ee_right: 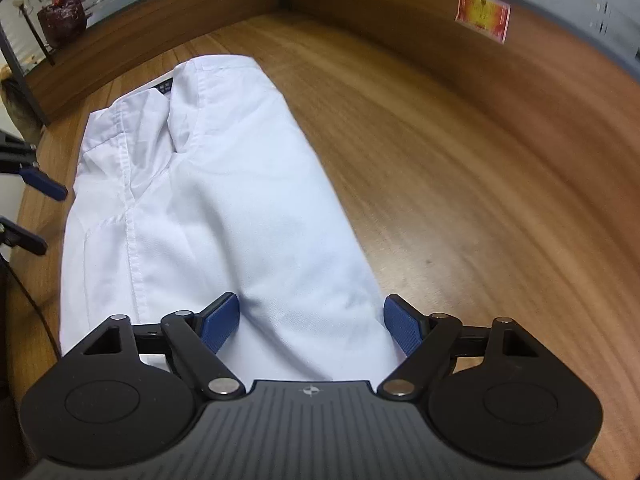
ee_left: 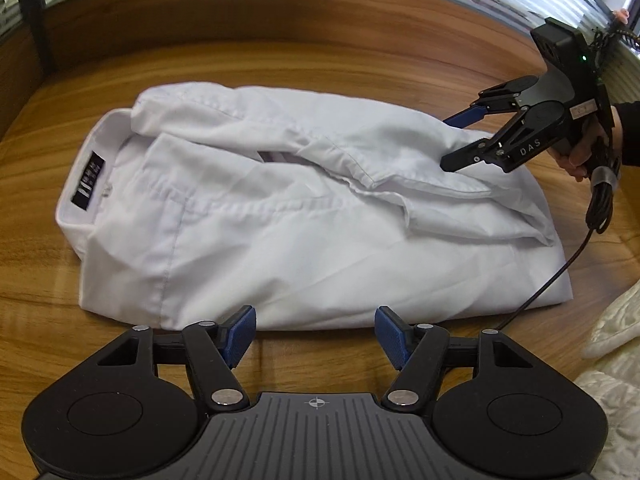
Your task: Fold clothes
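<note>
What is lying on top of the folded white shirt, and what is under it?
On the white shirt lies its own sleeve, folded across. Under the shirt only the wooden table shows around its edges; anything beneath the cloth is covered.

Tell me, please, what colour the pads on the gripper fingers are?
Blue, on black fingers; the left wrist view shows the pads best.

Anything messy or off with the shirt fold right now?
Yes. On the shirt, the top folded layer lies rumpled and slanted, with a gap under it. Both grippers, left and right, are open.
</note>
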{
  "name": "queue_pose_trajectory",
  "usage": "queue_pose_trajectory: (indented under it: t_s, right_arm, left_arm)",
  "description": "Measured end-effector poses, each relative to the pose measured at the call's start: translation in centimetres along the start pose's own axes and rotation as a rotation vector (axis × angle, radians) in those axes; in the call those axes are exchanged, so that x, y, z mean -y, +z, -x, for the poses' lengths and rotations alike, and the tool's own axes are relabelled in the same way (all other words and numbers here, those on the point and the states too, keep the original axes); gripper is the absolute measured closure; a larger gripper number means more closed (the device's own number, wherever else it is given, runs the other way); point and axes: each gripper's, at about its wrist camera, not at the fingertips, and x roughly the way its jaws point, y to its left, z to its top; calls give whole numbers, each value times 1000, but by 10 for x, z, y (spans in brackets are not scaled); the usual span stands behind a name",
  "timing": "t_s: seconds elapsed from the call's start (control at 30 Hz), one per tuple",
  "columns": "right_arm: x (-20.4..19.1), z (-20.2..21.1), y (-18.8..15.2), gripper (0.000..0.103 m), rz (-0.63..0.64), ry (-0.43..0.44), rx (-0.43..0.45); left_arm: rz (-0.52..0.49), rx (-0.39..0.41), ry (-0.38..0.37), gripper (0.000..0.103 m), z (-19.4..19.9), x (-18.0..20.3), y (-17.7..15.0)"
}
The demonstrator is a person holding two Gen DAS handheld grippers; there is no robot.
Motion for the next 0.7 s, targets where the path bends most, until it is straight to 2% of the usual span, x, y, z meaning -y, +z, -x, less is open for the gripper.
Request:
queue_pose_trajectory:
  t_s: [0.13,0.23,0.7]
  right_arm:
    - [0,1,-4,23,-25,7,10]
    - [-1,2,-7,23,-35,-2,11]
    - [-18,22,-39,23,-131,-83,11]
  left_arm:
    - [-6,-24,-8,50,-7,2,0]
    - [-28,-40,-9,53,-13,4,3]
    - [-38,-40,-8,54,-34,-8,23]
